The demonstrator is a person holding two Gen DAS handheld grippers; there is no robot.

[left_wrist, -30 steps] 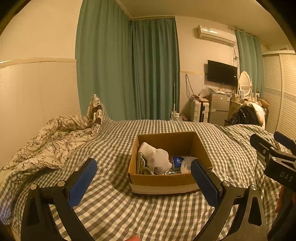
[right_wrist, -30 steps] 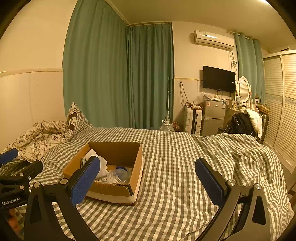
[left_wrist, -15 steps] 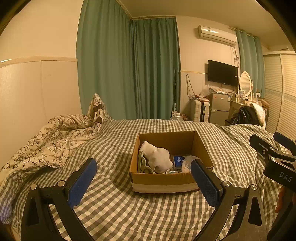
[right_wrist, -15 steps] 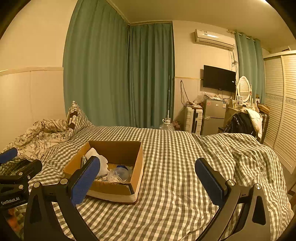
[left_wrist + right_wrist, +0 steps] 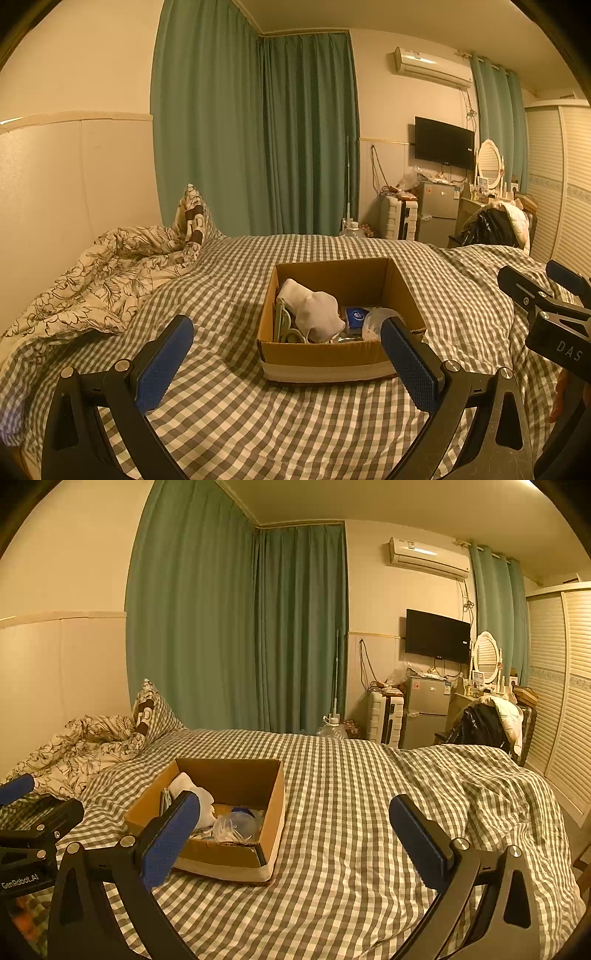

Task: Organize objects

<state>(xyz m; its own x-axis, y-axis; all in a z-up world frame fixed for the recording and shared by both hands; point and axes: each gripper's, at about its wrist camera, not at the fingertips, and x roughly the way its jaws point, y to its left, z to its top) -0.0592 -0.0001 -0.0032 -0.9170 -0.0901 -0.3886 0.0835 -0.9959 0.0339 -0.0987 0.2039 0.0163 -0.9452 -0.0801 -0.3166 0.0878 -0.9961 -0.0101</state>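
Observation:
An open cardboard box [image 5: 325, 356] sits on the checked bed cover, also in the right wrist view [image 5: 275, 805]. Inside lie a white cloth [image 5: 312, 312], a green item [image 5: 282, 325], a blue-labelled tin [image 5: 356, 316] and a clear plastic bag [image 5: 236, 825]. My left gripper [image 5: 286, 358] is open and empty, held short of the box's near side. My right gripper [image 5: 293, 830] is open and empty, to the right of the box. Each gripper shows at the edge of the other's view, the right one [image 5: 546, 295] and the left one [image 5: 22, 801].
A crumpled floral duvet [image 5: 96, 280] and a pillow [image 5: 192, 218] lie at the left of the bed. Green curtains [image 5: 258, 140] hang behind. A fridge [image 5: 434, 214], a TV [image 5: 443, 142] and a wardrobe [image 5: 557, 686] stand at the right.
Both views have shifted slightly; the box sits a touch lower and nearer in the right wrist view. Both grippers stay open and empty.

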